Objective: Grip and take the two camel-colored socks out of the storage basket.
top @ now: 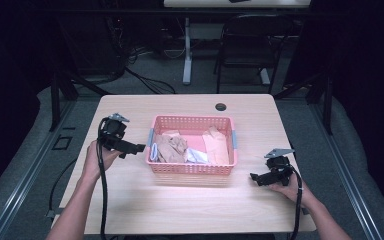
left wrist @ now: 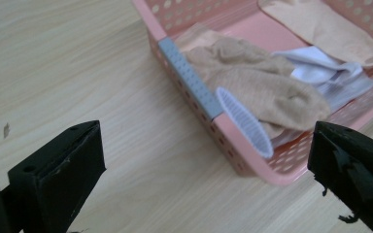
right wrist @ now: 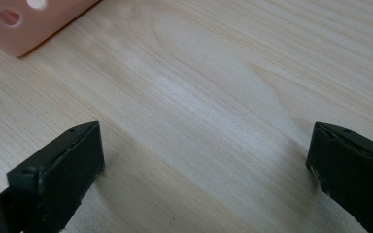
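A pink plastic basket (top: pixel 192 167) sits in the middle of the table (top: pixel 130 200), holding a loose heap of socks: a crumpled tan sock (left wrist: pixel 257 90) at its left end, a white sock (left wrist: pixel 320 68) beside it, and a paler peach sock (left wrist: pixel 330 26) lying flat toward the far side. A grey ribbed sock cuff (left wrist: pixel 245 121) hangs over the basket's near-left rim, just past the grey handle strip (left wrist: pixel 189 77).

The left gripper (top: pixel 130 148) hovers just beside the basket's left end, pointing at the tan sock; its fingers (left wrist: pixel 58 170) are spread wide and hold nothing. The right gripper (top: pixel 260 177) rests low near the table, right of the basket's front corner, also spread wide and empty, with bare wood between its fingers (right wrist: pixel 58 170).

This looks like the approach to a first pick: nothing is grasped yet, and the left side is the one lined up. The next move likely calls for easing the left gripper forward and down over the rim, so that 1 finger goes on each side of the tan sock or the hanging cuff, then closing without catching the basket wall. The right gripper may need to steady the basket.
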Available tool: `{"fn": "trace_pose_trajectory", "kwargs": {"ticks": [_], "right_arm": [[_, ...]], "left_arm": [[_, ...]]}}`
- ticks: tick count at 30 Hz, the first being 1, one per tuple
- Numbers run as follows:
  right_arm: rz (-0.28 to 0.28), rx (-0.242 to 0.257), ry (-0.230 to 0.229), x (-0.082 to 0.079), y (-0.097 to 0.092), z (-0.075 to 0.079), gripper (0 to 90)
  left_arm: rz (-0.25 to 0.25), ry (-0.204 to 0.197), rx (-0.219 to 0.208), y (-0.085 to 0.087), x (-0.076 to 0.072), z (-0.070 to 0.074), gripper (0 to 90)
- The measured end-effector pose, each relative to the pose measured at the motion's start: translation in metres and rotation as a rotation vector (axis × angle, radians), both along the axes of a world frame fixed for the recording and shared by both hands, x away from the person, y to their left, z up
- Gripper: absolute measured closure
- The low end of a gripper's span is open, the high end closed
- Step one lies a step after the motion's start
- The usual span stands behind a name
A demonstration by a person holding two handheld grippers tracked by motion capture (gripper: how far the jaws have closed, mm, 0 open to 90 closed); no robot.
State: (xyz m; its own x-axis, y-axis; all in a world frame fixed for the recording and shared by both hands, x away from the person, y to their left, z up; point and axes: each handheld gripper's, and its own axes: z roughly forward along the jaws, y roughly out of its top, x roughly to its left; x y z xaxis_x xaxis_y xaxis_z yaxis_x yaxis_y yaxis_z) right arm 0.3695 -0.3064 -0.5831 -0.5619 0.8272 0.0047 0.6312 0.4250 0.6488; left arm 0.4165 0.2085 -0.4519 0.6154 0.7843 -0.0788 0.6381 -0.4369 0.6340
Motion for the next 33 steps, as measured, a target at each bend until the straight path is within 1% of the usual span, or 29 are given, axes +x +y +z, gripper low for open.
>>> {"fn": "trace_pose_trajectory", "kwargs": {"ticks": [1,2,6,7,8,10,12,14,15,16,17,18,19,20,21,22,23,24,25,26,27,29,30,31,33], "right_arm": [[0.000,0.000,0.000,0.000,0.000,0.000,0.0],[0.000,0.000,0.000,0.000,0.000,0.000,0.0],[0.000,0.000,0.000,0.000,0.000,0.000,0.0],[0.000,0.000,0.000,0.000,0.000,0.000,0.0],[-0.002,0.000,-0.001,0.000,0.000,0.000,0.0],[-0.003,0.000,0.001,0.000,0.000,0.000,0.0],[-0.003,0.000,0.001,0.000,0.000,0.000,0.0],[-0.003,0.000,0.001,0.000,0.000,0.000,0.0],[-0.003,0.000,0.001,0.000,0.000,0.000,0.0],[-0.003,0.000,0.001,0.000,0.000,0.000,0.0],[-0.001,0.000,0.002,0.000,0.000,0.000,0.0],[-0.001,0.000,0.002,0.000,0.000,0.000,0.0],[-0.003,0.000,0.001,0.000,0.000,0.000,0.0],[-0.002,0.000,0.002,0.000,0.000,0.000,0.0],[-0.004,0.000,0.001,0.000,0.000,0.000,0.0],[-0.003,-0.001,0.001,0.000,0.000,0.000,0.0],[-0.002,-0.001,0.003,0.000,0.000,0.000,0.0],[-0.002,-0.001,0.003,0.000,0.000,0.000,0.0],[-0.004,0.000,0.001,0.000,0.000,0.000,0.0],[-0.002,-0.002,0.003,-0.001,0.000,0.000,0.0],[-0.002,-0.003,0.004,-0.001,0.000,0.000,0.0],[0.000,0.002,0.004,-0.001,0.000,0.000,0.0],[0.003,0.001,0.003,-0.002,0.001,0.000,0.0],[0.006,0.000,0.003,-0.002,0.000,0.000,0.0],[0.006,0.000,0.003,-0.002,0.001,0.000,0.0]], "left_arm": [[0.000,0.000,0.000,0.000,0.000,0.000,0.0],[-0.020,-0.005,0.009,-0.009,0.004,0.003,0.0],[-0.043,-0.012,0.015,-0.028,0.009,0.005,0.0],[-0.043,-0.012,0.015,-0.028,0.009,0.005,0.0],[-0.046,-0.017,0.018,-0.037,0.011,0.005,0.0],[-0.054,-0.019,0.019,-0.046,0.013,0.003,0.0],[-0.060,-0.016,0.017,-0.049,0.013,0.002,0.0],[-0.082,-0.003,0.013,-0.062,0.015,-0.002,0.0],[-0.082,-0.003,0.013,-0.062,0.015,-0.002,0.0],[-0.090,0.005,0.012,-0.069,0.015,-0.005,0.1],[-0.094,0.008,0.015,-0.073,0.016,-0.007,0.1],[-0.094,0.008,0.015,-0.073,0.016,-0.007,0.1],[-0.111,0.024,0.026,-0.079,0.016,-0.011,0.1],[-0.116,0.034,0.027,-0.082,0.016,-0.014,0.1],[-0.116,0.034,0.027,-0.082,0.016,-0.014,0.0],[-0.136,0.059,0.036,-0.089,0.017,-0.020,0.0],[-0.142,0.066,0.048,-0.092,0.017,-0.024,0.1],[-0.142,0.066,0.048,-0.092,0.017,-0.024,0.1],[-0.147,0.078,0.053,-0.096,0.017,-0.027,0.1],[-0.145,0.074,0.063,-0.100,0.017,-0.031,1.1],[-0.145,0.074,0.063,-0.100,0.017,-0.031,2.0],[-0.149,0.086,0.075,-0.104,0.018,-0.037,2.6],[-0.148,0.090,0.082,-0.104,0.018,-0.039,3.7],[-0.143,0.095,0.082,-0.105,0.019,-0.042,6.2],[-0.141,0.098,0.082,-0.105,0.019,-0.043,9.0]]}}
